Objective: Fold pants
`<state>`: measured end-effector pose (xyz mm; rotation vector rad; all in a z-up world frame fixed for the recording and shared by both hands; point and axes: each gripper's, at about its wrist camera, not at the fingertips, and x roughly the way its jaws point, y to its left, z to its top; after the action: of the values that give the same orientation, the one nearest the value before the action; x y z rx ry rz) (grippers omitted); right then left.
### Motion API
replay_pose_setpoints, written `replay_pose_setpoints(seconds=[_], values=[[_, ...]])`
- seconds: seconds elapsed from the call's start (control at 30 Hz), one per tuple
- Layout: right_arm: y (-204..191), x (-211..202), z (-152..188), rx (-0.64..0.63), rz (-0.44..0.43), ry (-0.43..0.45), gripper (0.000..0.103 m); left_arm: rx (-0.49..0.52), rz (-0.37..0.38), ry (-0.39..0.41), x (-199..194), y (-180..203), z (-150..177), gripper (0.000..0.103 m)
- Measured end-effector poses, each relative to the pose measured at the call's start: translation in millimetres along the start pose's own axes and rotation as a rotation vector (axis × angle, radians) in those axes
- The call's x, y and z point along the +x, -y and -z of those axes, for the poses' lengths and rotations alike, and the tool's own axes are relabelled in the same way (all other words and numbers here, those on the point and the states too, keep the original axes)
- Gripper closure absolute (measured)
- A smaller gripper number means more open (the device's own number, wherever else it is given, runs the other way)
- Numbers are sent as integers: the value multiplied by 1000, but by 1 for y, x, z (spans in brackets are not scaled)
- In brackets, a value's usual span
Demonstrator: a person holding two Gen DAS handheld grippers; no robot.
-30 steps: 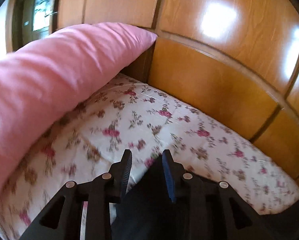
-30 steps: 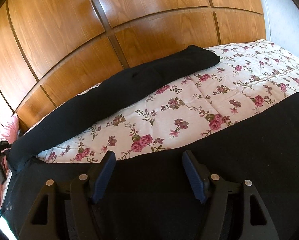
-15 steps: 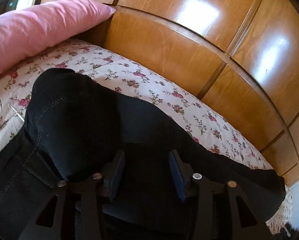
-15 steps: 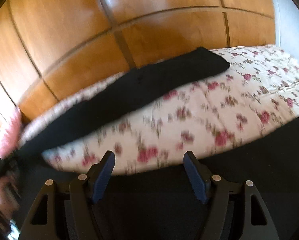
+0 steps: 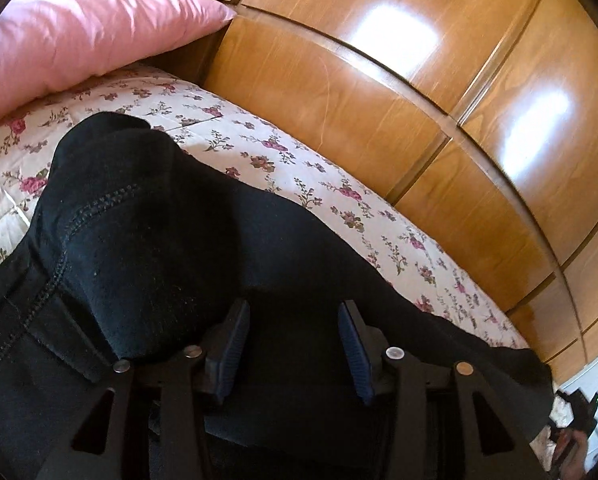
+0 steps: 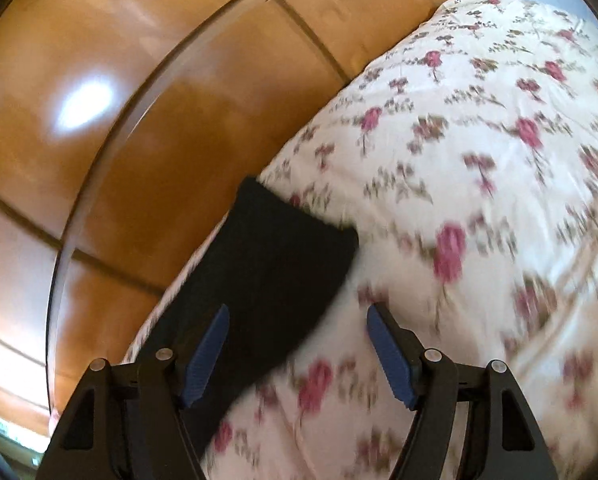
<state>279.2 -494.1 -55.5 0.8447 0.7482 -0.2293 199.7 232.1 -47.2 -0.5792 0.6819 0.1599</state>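
Observation:
Black pants [image 5: 171, 248] lie on a floral bedspread [image 5: 259, 148], with a stitched seam and a bunched fold at the left. My left gripper [image 5: 295, 344] is open just above the dark cloth and holds nothing. In the right wrist view one black leg end [image 6: 275, 256] lies along the wooden headboard. My right gripper [image 6: 299, 356] is open above the leg end's edge and the bedspread [image 6: 479, 160]. That view is blurred by motion.
A pink pillow [image 5: 79, 36] leans against the glossy wooden headboard [image 5: 379, 92] at the far left. The headboard [image 6: 139, 120] runs close behind the pants. My other gripper and hand [image 5: 575, 428] show at the lower right of the left wrist view.
My left gripper opened, let go of the dark cloth and swung right, over the pants. My right gripper stayed open and moved from the near leg to the far leg's end.

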Motion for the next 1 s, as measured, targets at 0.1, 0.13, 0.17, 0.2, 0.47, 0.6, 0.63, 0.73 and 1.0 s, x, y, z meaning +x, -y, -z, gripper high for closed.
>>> replay_pose_setpoints(seconds=[0.1, 0.13, 0.17, 0.2, 0.47, 0.6, 0.63, 0.73, 1.0], values=[[-3, 9, -11, 13, 16, 19, 43, 5, -3, 2, 2, 1, 0, 57], [-5, 12, -14, 1, 32, 18, 54, 8, -6, 2, 2, 1, 0, 57], [-7, 17, -19, -16, 45, 0, 75, 14, -13, 2, 2, 2, 1, 57], [-8, 21, -21, -25, 48, -24, 78, 21, -22, 2, 3, 3, 1, 57], [-34, -39, -45, -106, 22, 151, 90, 52, -94, 8, 4, 7, 2, 74], [-29, -92, -46, -140, -2, 263, 91, 57, -84, 8, 3, 7, 2, 75], [-27, -99, -43, -150, 2, 274, 91, 56, -84, 7, 3, 7, 2, 75], [-11, -115, -27, -162, 52, 290, 91, 52, -76, 7, 3, 4, 2, 75], [72, -79, 19, 61, 217, 183, 90, 37, -24, 5, 0, 3, 2, 67]])
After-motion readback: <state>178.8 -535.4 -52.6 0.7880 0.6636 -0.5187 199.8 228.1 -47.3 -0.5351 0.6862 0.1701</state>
